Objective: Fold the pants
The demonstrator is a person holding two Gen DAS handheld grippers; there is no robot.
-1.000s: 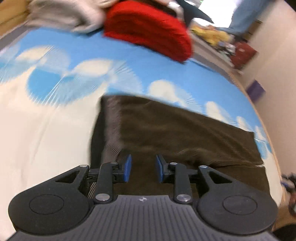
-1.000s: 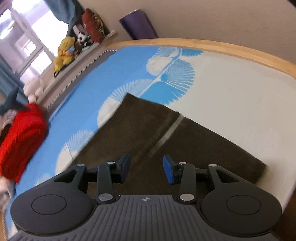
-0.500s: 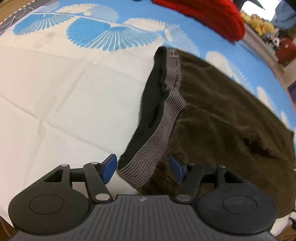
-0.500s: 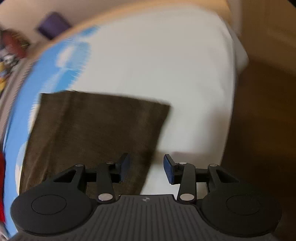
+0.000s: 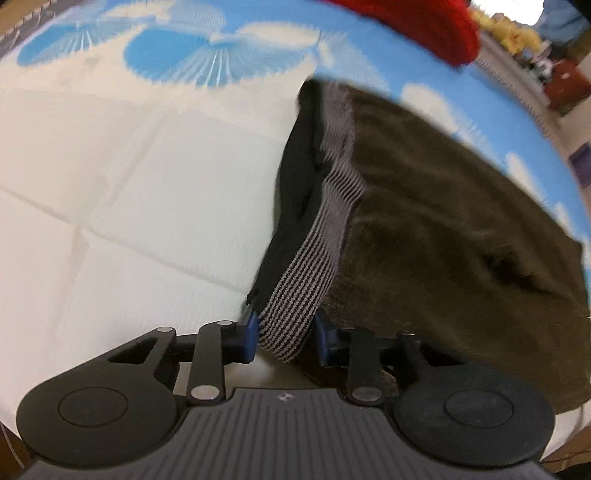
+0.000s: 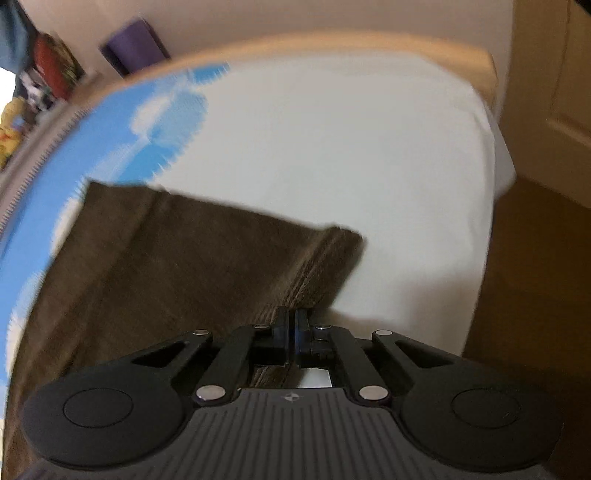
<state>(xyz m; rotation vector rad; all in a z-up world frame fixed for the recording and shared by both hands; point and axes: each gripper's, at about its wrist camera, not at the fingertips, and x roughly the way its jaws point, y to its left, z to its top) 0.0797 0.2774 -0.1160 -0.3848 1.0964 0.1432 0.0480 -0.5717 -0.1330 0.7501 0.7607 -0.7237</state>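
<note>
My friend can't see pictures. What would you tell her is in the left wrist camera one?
The left gripper has just closed on the striped grey waistband of dark brown pants lying on a bed sheet that is white with blue fan shapes. Something red lies at the far edge.

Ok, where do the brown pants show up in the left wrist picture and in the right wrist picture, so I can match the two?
Left wrist: the brown pants fill the right half, striped waistband running down to the left gripper, whose jaws have just been closing on it.
Right wrist: the pants fill the lower left, a hem corner in the shut right gripper.
Shared landmark: the blue and white bedsheet beneath.
</note>
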